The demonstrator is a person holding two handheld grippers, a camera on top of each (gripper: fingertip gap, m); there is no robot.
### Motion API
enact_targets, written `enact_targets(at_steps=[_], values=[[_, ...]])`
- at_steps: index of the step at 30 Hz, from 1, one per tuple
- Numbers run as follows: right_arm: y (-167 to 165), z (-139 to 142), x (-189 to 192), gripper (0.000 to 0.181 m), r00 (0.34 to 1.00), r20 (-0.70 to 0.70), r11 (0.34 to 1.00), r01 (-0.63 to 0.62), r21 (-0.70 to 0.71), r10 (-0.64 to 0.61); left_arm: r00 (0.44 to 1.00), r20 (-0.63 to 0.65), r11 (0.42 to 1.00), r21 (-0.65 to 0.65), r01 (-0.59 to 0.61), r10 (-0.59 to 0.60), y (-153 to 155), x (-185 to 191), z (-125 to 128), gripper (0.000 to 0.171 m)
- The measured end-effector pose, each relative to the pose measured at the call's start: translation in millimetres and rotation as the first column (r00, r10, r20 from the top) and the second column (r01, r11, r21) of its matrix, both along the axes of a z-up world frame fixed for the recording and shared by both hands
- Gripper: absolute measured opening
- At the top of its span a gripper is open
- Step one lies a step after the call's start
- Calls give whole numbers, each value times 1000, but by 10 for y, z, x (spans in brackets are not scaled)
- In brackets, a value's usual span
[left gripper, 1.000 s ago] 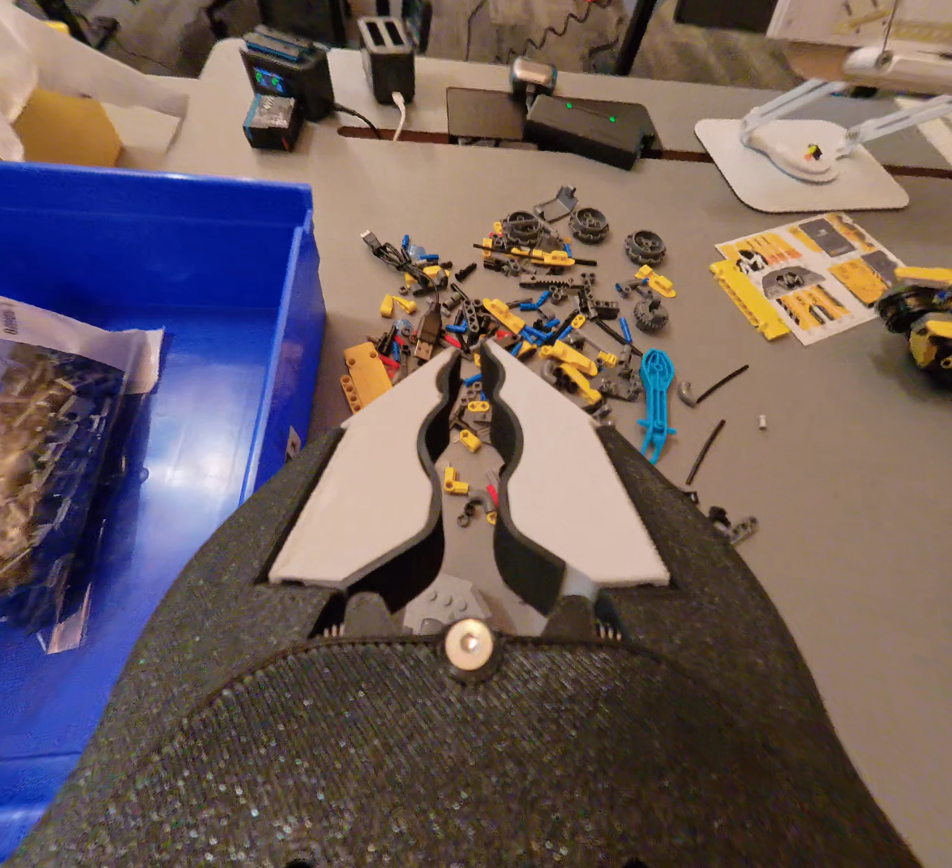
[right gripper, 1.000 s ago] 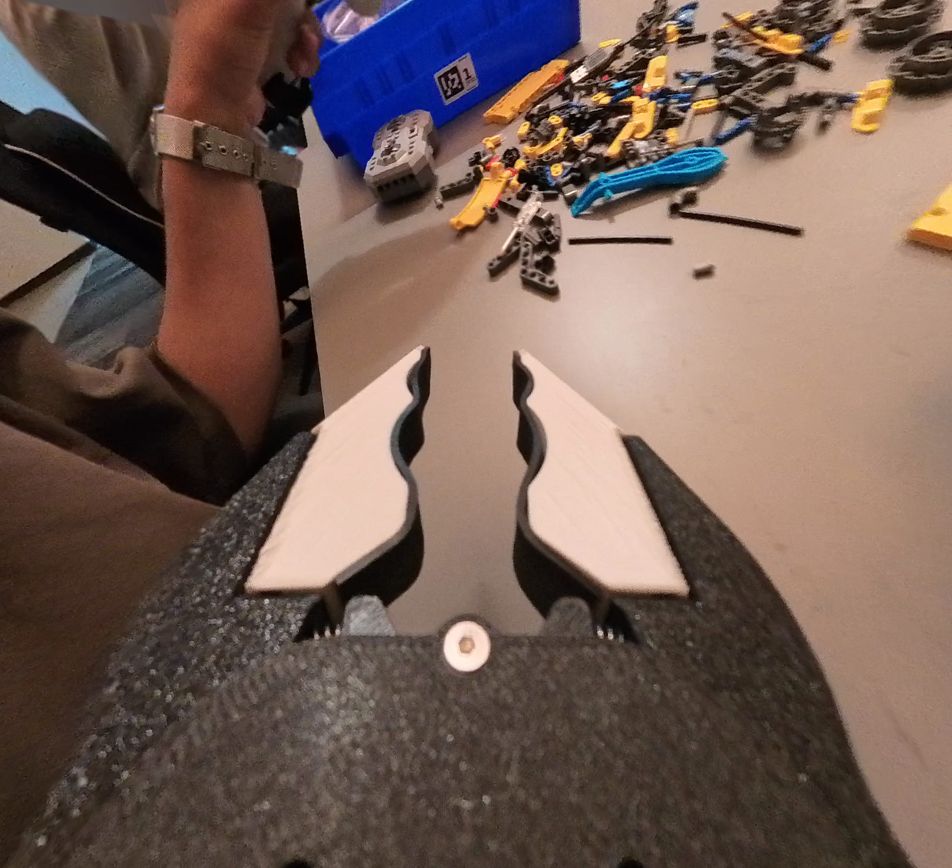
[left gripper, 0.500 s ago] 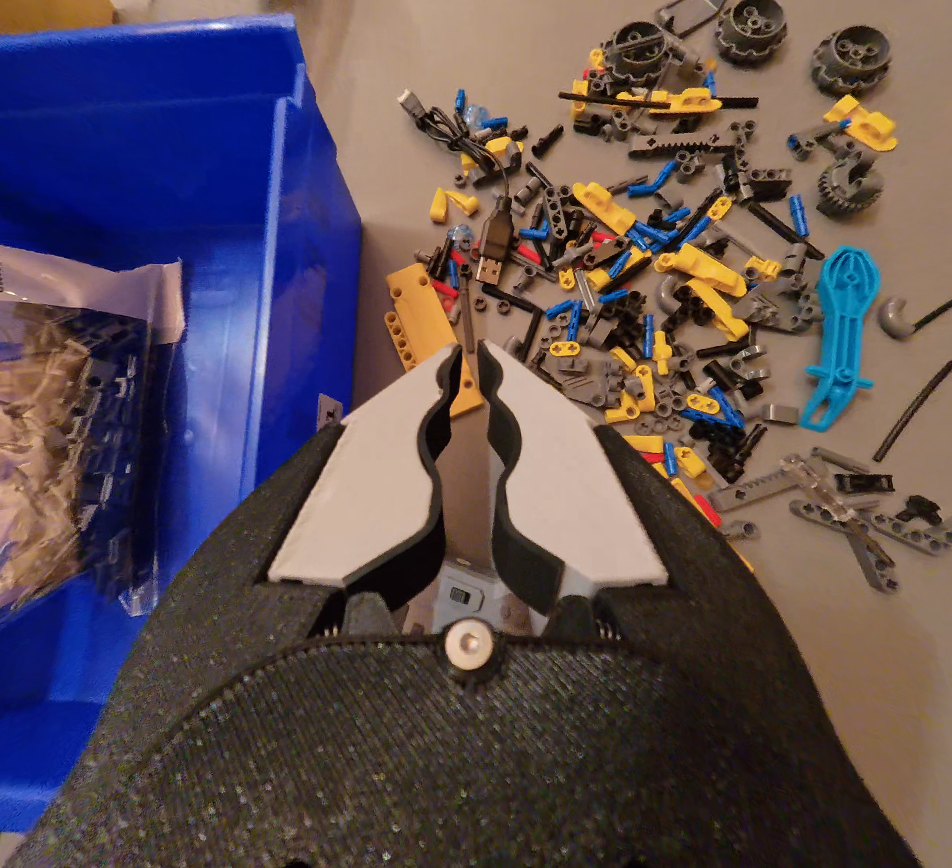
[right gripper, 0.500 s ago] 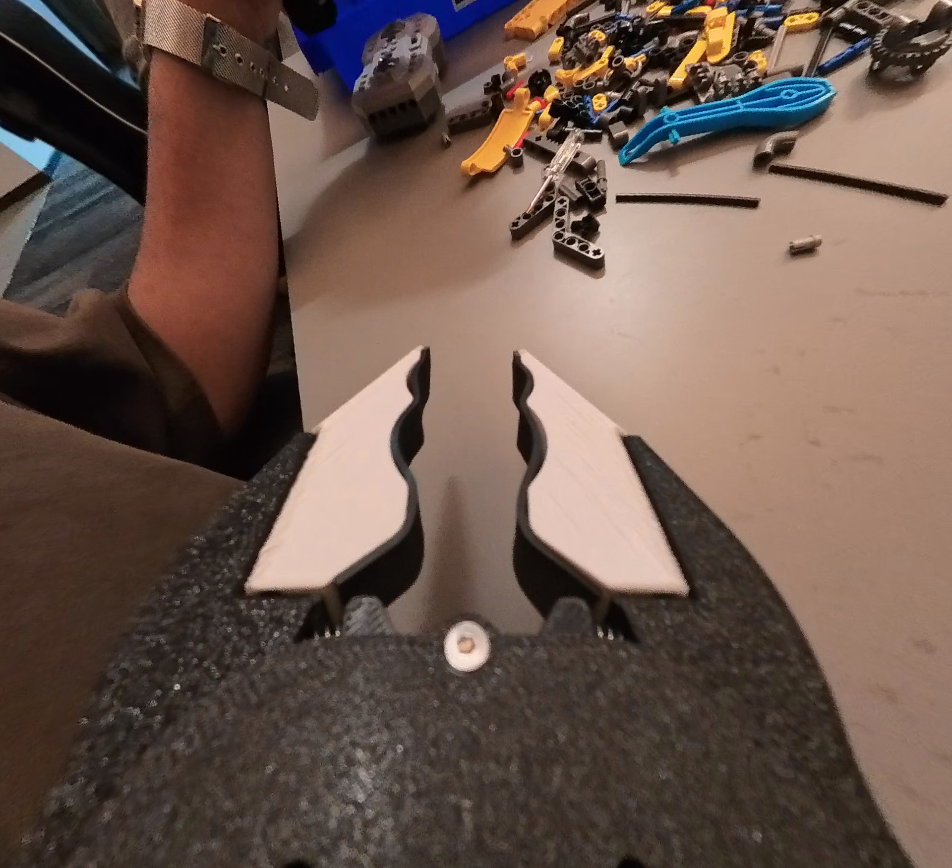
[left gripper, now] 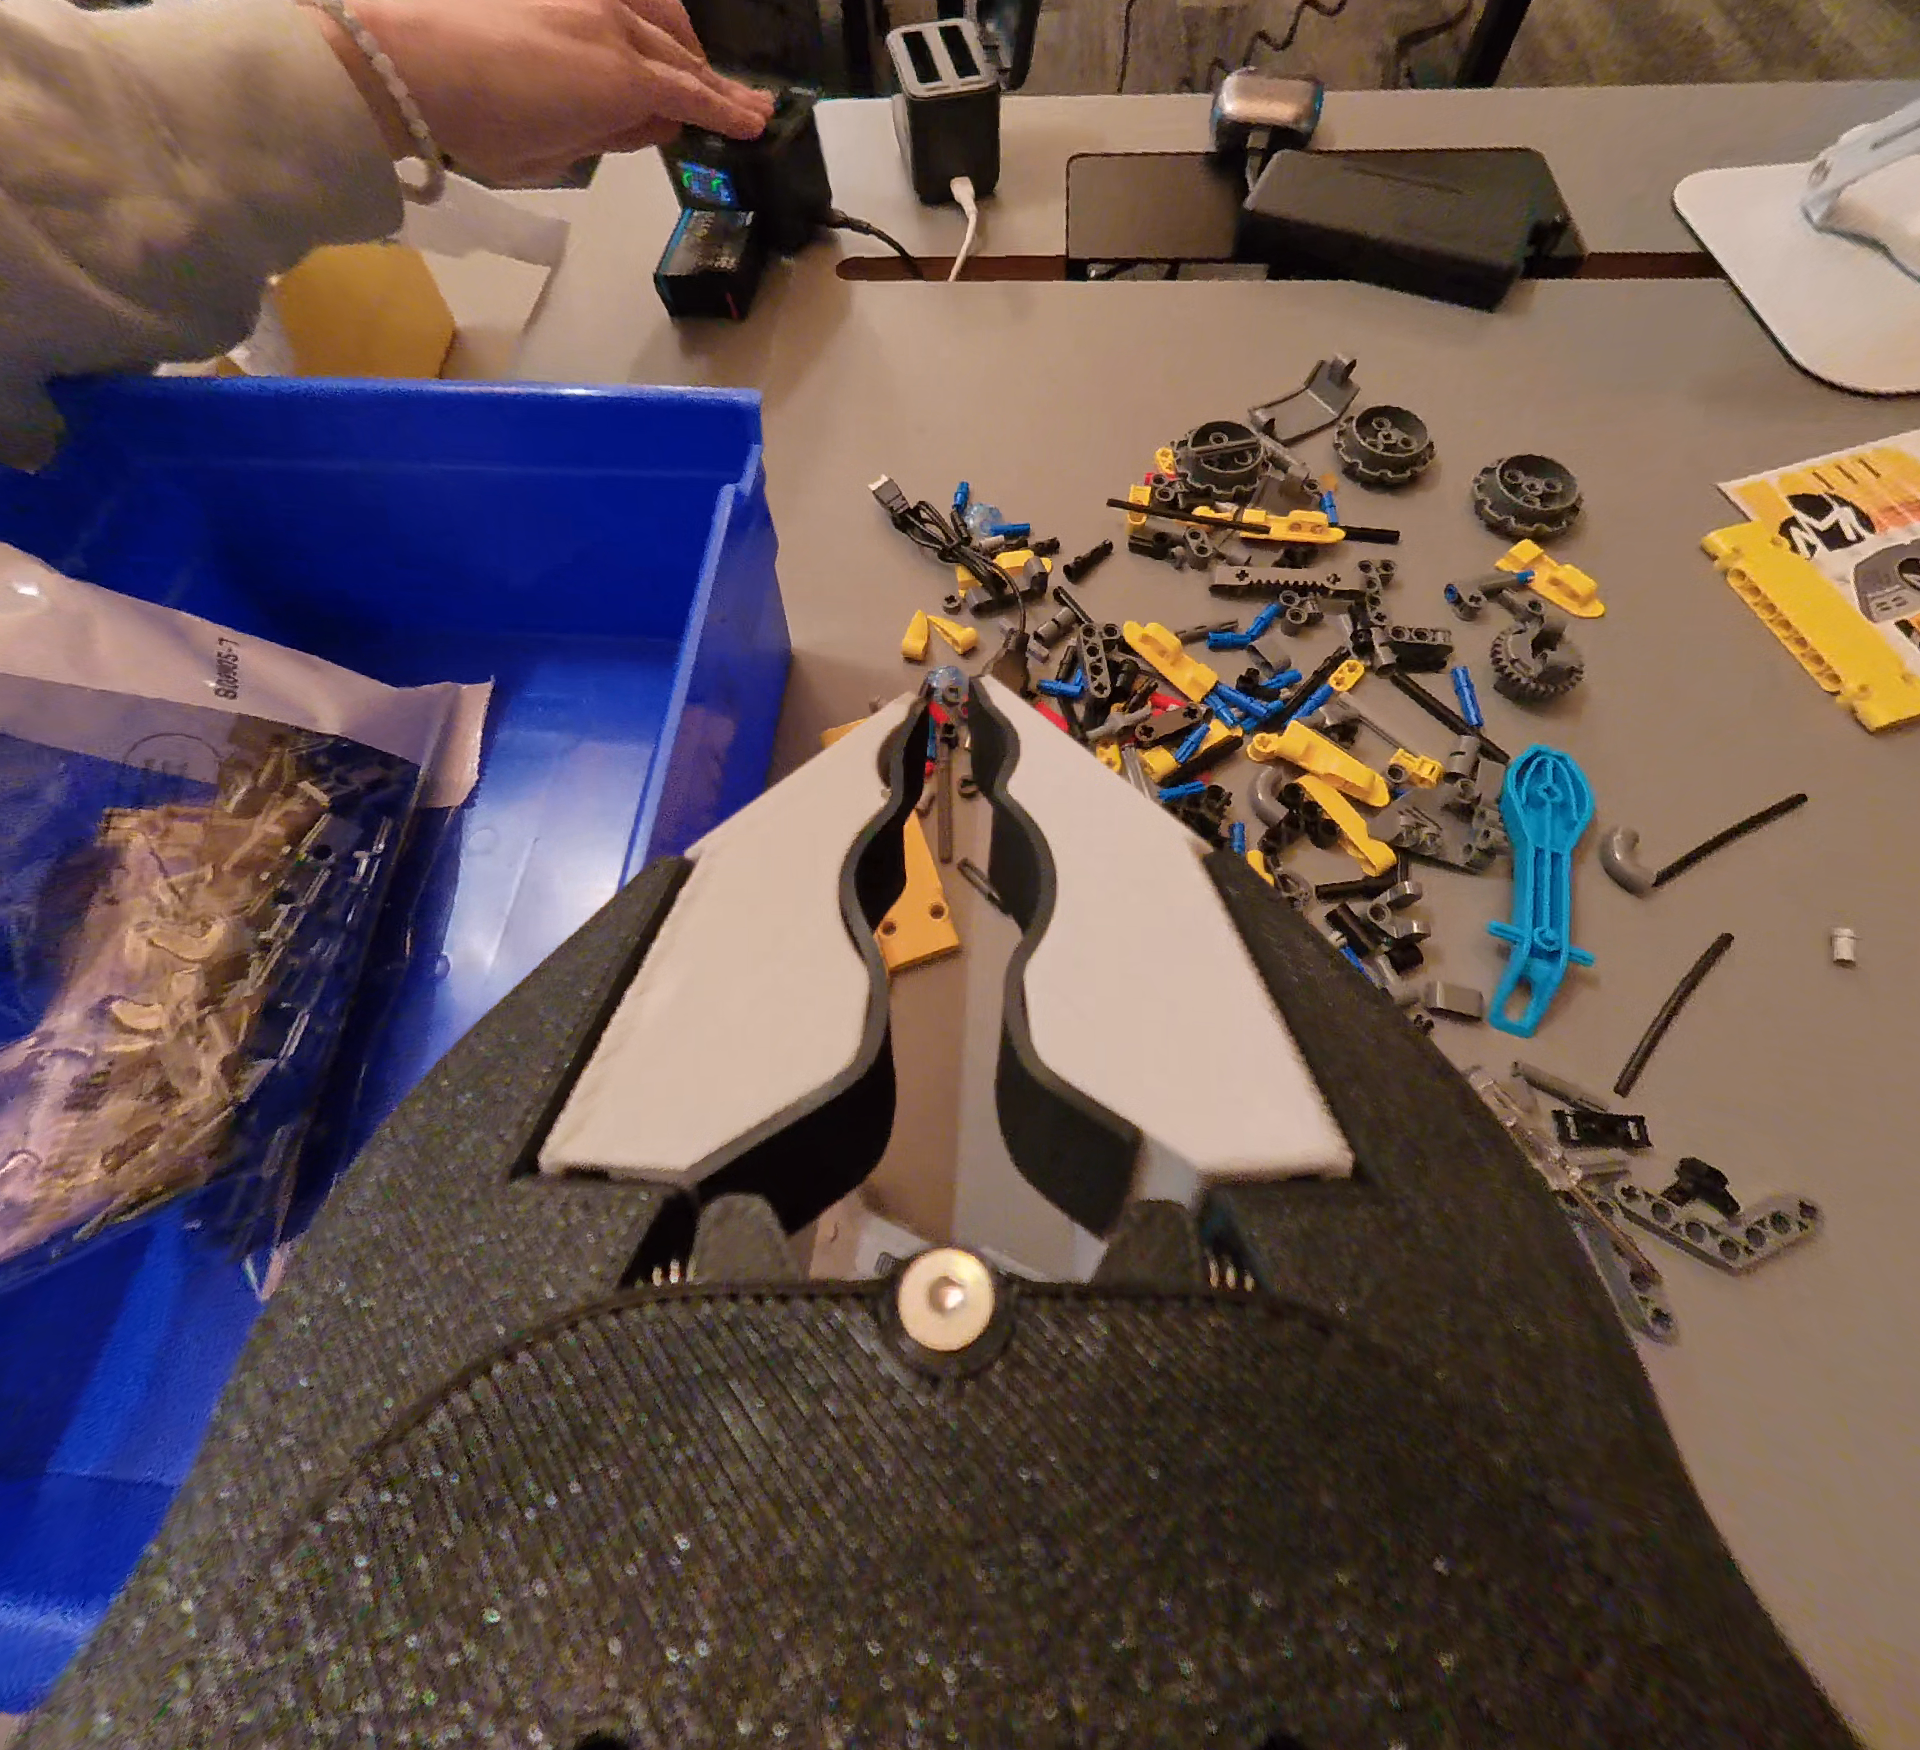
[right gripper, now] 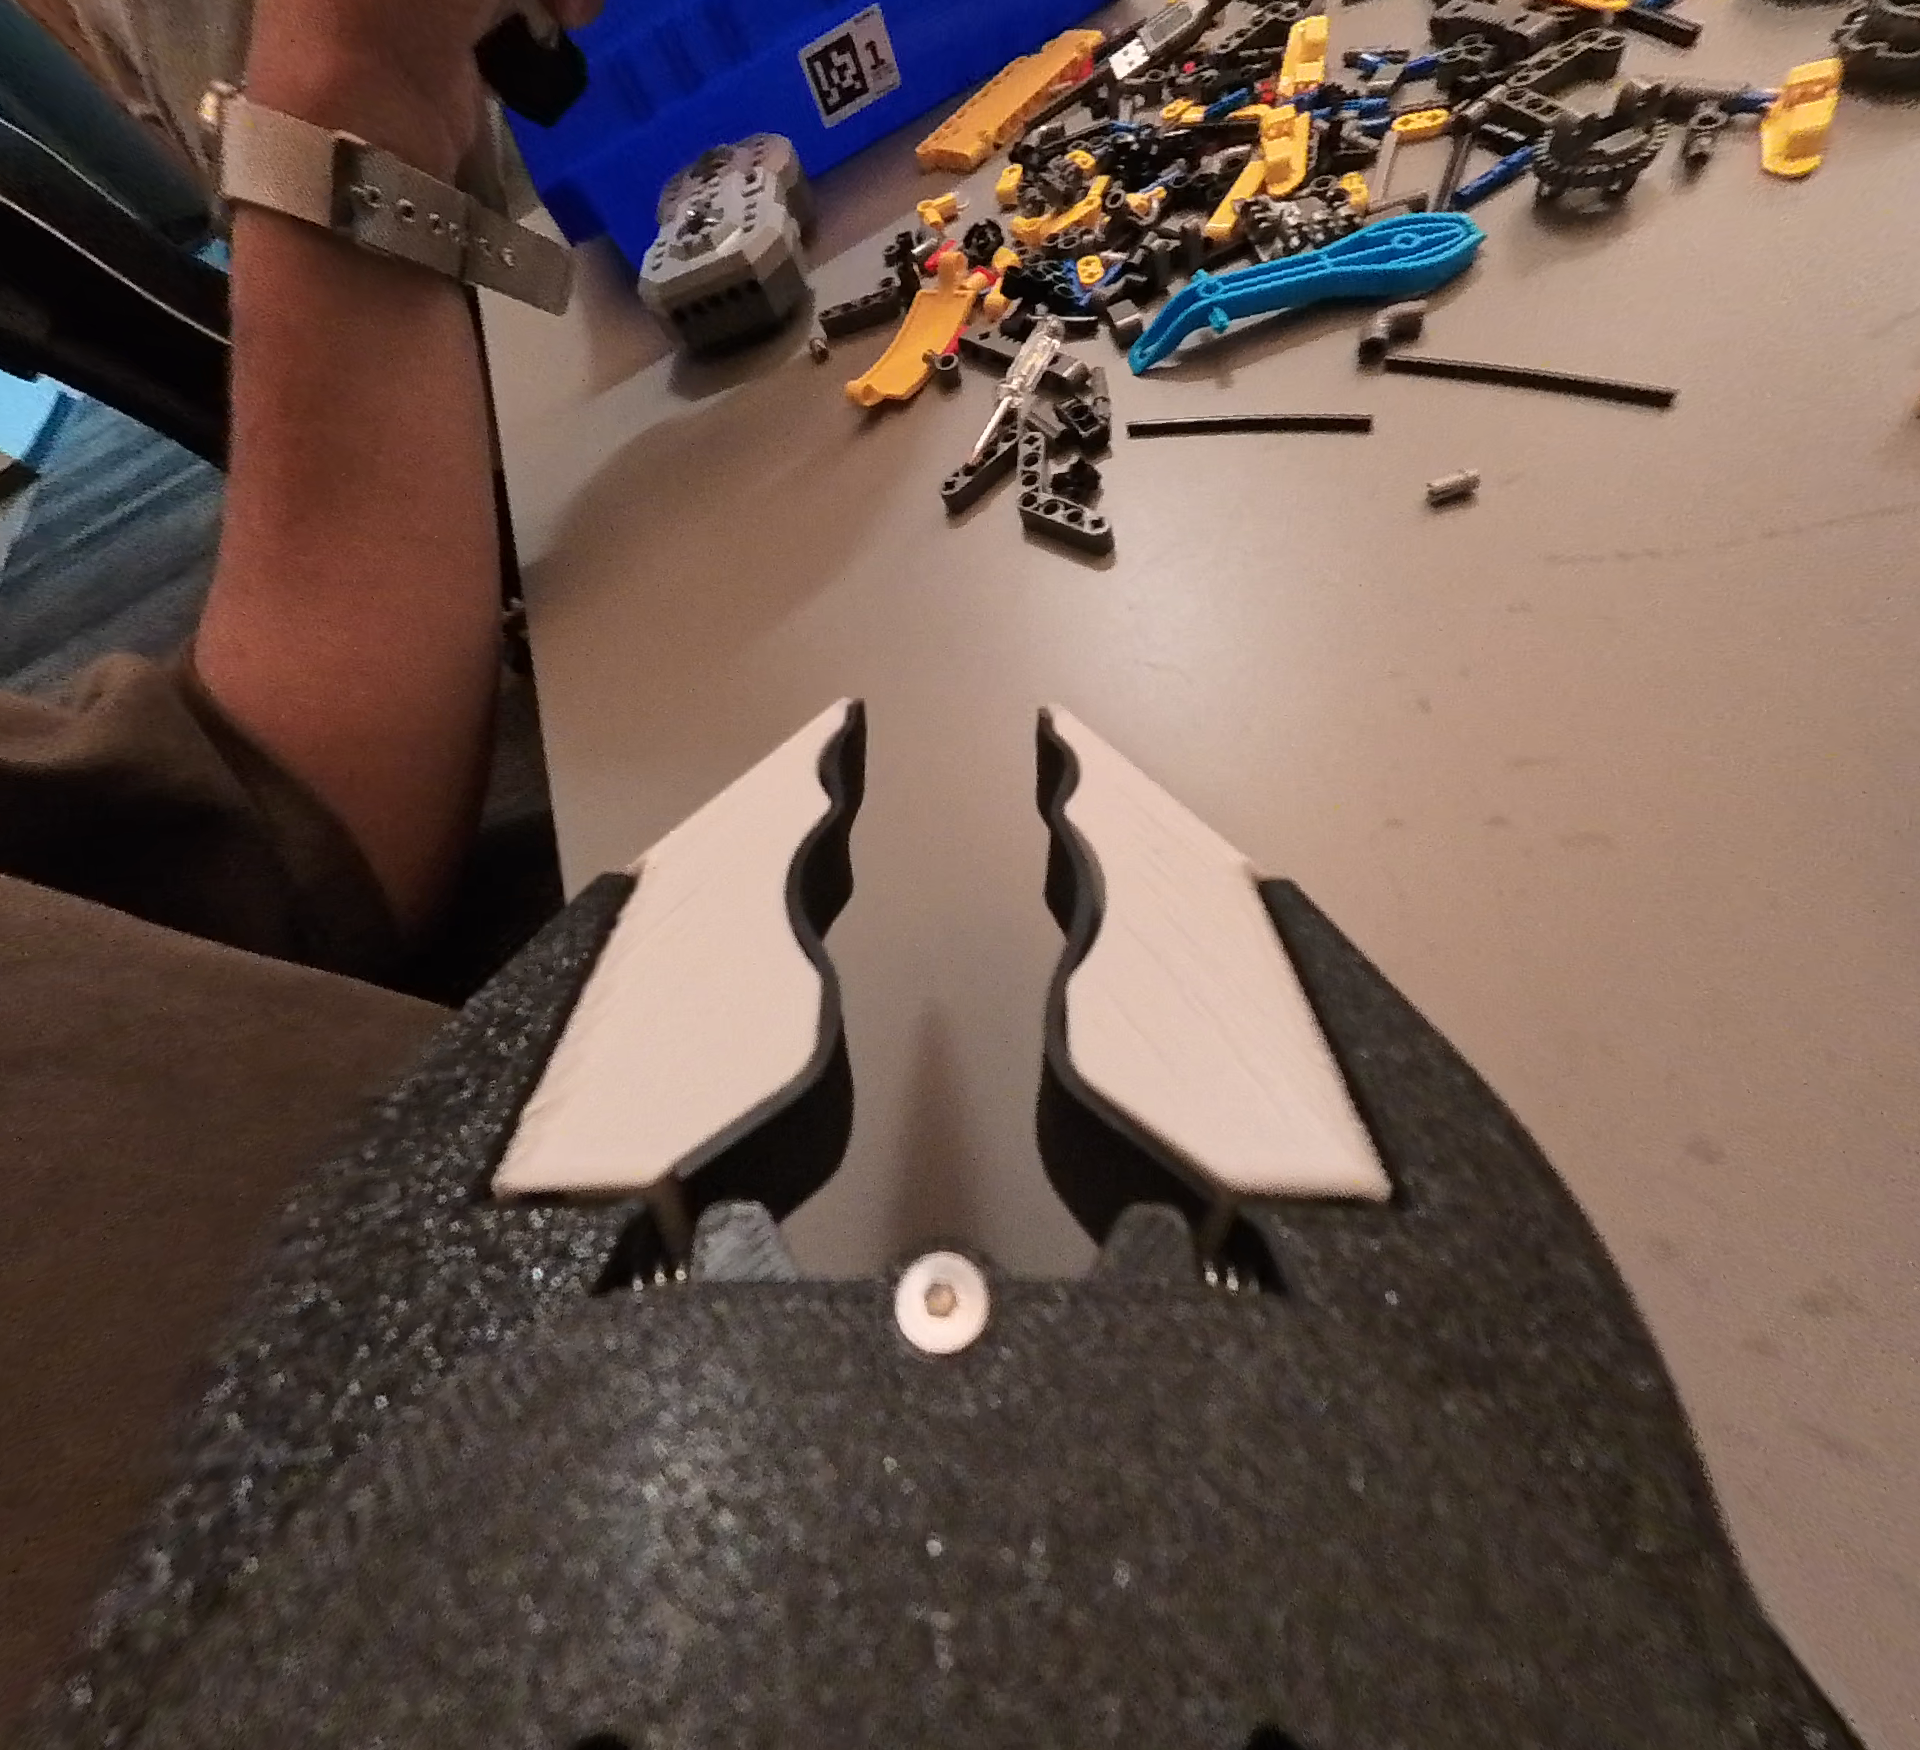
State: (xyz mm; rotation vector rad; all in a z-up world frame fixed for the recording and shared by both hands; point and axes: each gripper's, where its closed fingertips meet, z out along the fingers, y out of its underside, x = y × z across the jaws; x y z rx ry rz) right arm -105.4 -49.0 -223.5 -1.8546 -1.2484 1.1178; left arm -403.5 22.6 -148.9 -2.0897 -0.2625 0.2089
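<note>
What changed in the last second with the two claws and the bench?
The left claw dipped low over the parts pile, then pulled back up; its tips stay nearly closed and empty. A second person's hand has reached in to the charger at the back. The right claw crept slightly toward the pile, open and empty. Blue bin and parts unmoved.

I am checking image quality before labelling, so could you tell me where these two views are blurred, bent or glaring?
Left wrist view: warm light, blue bin rim bowed by the wide lens, glare on the plastic bag, loose parts sharp. Right wrist view: right tool edges slightly smeared, far parts soft, forearm dim.
</note>
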Motion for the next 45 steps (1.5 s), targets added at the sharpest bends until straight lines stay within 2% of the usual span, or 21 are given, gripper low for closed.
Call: enact_targets(at_steps=[5, 10, 16, 21, 24, 26, 27, 29, 30, 33, 40, 45], values=[[66, -144, 43, 28, 993, 104, 995, 43, 86, -52, 998, 31, 998, 6, 62, -62, 82, 142, -13, 12], [82, -223, 27, 28, 984, 162, 990, 46, 137, -68, 993, 34, 991, -60, 118, -116, 125, 244, -143, 12], [102, -244, 29, 30, 982, 175, 988, 51, 144, -77, 967, 89, 957, -149, 249, -238, 178, 522, -338, 3], [94, -273, 22, 32, 978, 197, 986, 41, 159, -73, 925, 176, 896, -241, 373, -338, 179, 814, -563, 0], [84, -286, 18, 32, 975, 209, 985, 33, 172, -69, 935, 153, 892, -285, 351, -319, 189, 790, -634, 1], [83, -288, 18, 32, 975, 211, 984, 31, 175, -69, 930, 167, 893, -266, 363, -328, 197, 818, -606, 3], [92, -288, 20, 33, 975, 211, 984, 37, 175, -74, 928, 173, 899, -241, 365, -330, 210, 824, -565, 9], [187, -243, 53, 42, 972, 188, 974, 100, 202, -139, 949, 141, 940, -156, 302, -281, 272, 713, -394, 33], [212, -194, 62, 42, 975, 160, 969, 119, 214, -155, 959, 124, 957, -108, 270, -257, 285, 652, -292, 30], [220, -133, 72, 40, 979, 124, 966, 131, 224, -161, 946, 141, 955, -19, 297, -291, 261, 687, -131, 21], [180, -210, 46, 39, 975, 176, 968, 93, 232, -135, 952, 123, 944, -140, 298, -282, 205, 643, -331, 16], [177, -225, 43, 39, 975, 182, 972, 88, 219, -130, 949, 135, 944, -130, 303, -286, 179, 633, -309, 13]])
